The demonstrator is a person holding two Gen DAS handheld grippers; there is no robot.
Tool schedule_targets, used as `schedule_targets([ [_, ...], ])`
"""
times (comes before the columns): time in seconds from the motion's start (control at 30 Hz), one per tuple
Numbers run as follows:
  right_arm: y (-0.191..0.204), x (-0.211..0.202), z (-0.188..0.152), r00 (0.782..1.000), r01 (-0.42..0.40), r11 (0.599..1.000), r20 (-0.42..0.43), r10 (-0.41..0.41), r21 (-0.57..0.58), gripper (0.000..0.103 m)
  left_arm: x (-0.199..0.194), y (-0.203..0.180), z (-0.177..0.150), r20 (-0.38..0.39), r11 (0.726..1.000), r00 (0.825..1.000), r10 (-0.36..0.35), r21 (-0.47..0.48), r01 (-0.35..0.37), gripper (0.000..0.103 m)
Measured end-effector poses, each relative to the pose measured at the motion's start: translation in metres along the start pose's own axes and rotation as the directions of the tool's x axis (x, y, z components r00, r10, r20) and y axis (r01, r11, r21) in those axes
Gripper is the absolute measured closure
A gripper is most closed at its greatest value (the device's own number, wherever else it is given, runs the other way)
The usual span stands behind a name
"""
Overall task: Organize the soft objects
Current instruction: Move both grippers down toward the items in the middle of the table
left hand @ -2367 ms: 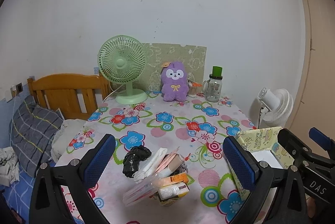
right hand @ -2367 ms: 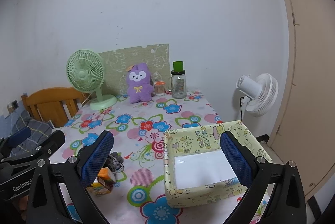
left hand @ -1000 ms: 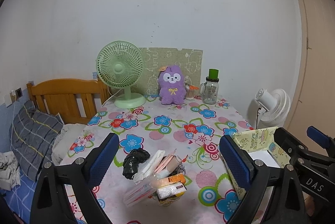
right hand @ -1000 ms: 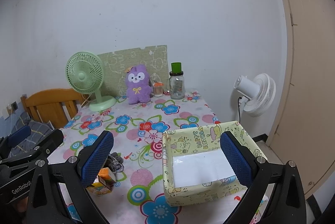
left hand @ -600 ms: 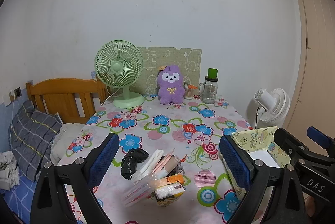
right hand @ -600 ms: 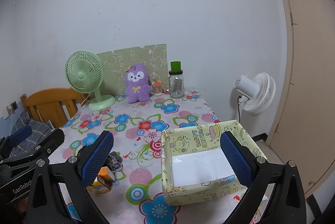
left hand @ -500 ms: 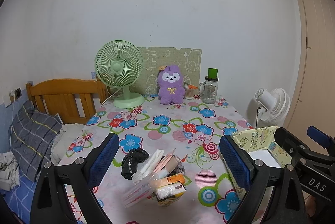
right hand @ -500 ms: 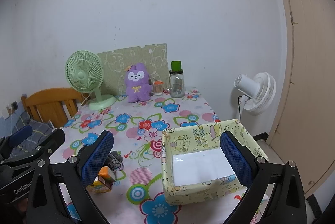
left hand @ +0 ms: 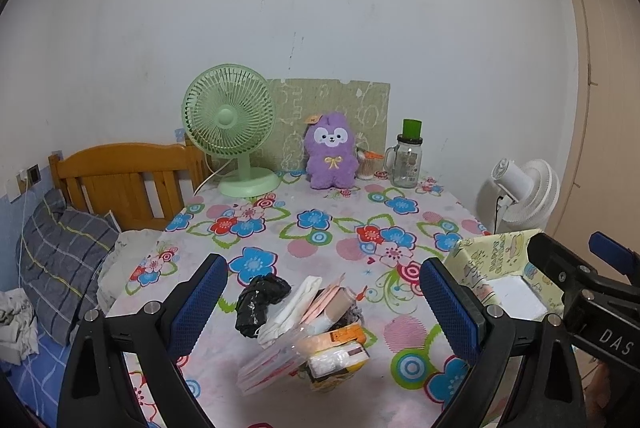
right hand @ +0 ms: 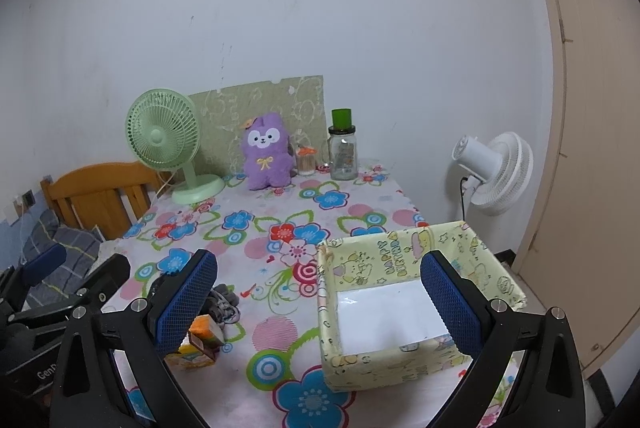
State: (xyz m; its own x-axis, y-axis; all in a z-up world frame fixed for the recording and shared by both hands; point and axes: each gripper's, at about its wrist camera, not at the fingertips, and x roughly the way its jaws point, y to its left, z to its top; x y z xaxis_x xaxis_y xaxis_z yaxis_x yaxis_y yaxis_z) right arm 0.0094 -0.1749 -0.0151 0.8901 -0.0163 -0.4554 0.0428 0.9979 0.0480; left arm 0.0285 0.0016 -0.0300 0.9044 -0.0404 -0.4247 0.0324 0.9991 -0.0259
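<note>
Both grippers held above near edge of table w/ floral cloth (left hand: 320, 228), aimed toward the far wall.

**Left gripper** (left hand: 324, 304): jaws spread wide, nothing between pads. Blue pads (left hand: 198, 302) flank a heap of soft items (left hand: 304, 328) that lies on the cloth ahead of and below the tool, not touching it. Heap contents, as far as visible:
- crumpled black plastic bag (left hand: 260, 298), left side of heap, nearest left pad
- white folded packet (left hand: 292, 304), leaning, centre
- pink flat packs (left hand: 328, 298), standing on edge against the white one
- clear pouch (left hand: 268, 364), lowest, closest to tool
- orange/yellow tissue pack (left hand: 340, 348), right front of heap

Exact type of the wrapped items: cannot tell.

**Right gripper** (right hand: 320, 304): jaws likewise fully apart, empty. Yellow cartoon-print box (right hand: 400, 260) w/ white floor sits ahead, between centre line and right pad; right pad overlaps its interior in view, contact not evident. Box is open-topped, nothing inside. Same heap shows partly behind left pad of this tool, orange carton (right hand: 206, 334) and dark bundle (right hand: 224, 302) visible. Left tool body is seen at lower left of this view.

Box and heap: apart, side by side on cloth; box to the right of heap.

**Far end of table, well ahead of both tools:** green desk fan (left hand: 232, 131), purple plush toy (left hand: 330, 155) upright against a patterned board (left hand: 348, 99), glass mug-jar w/ green cap (left hand: 408, 157). White floor fan (left hand: 524, 187) beyond right table edge. Wooden headboard (left hand: 116, 175) and plaid pillow (left hand: 60, 252) to the left.
</note>
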Motion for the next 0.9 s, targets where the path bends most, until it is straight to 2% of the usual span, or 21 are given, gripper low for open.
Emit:
schedule_targets([
  [0.13, 0.009, 0.009, -0.004, 1.0, -0.017, 1.0, -0.012, 0.017, -0.006, 0.0, 0.006, 0.009, -0.002, -0.017, 0.999, 1.0, 0.0, -0.032, -0.001, 0.006],
  [0.37, 0.025, 0.025, -0.016, 0.999, -0.033, 0.999, -0.039, 0.033, -0.016, 0.0, 0.021, 0.024, -0.014, -0.056, 0.999, 0.998, 0.015, -0.031, -0.017, 0.006],
  [0.53, 0.039, 0.035, -0.026, 0.997, -0.051, 0.999, -0.062, 0.051, -0.012, 0.0, 0.029, 0.032, -0.027, -0.068, 0.996, 0.994, 0.09, 0.028, -0.088, 0.006],
  [0.77, 0.065, 0.046, -0.04, 0.993, -0.085, 0.996, -0.09, 0.083, -0.024, 0.0, 0.035, 0.045, -0.038, -0.11, 0.999, 0.993, 0.042, 0.023, -0.04, 0.006],
  [0.9, 0.08, 0.053, -0.048, 0.988, -0.108, 0.993, -0.115, 0.103, -0.043, 0.0, 0.041, 0.047, -0.046, -0.132, 0.998, 0.991, 0.03, 0.05, -0.024, 0.006],
])
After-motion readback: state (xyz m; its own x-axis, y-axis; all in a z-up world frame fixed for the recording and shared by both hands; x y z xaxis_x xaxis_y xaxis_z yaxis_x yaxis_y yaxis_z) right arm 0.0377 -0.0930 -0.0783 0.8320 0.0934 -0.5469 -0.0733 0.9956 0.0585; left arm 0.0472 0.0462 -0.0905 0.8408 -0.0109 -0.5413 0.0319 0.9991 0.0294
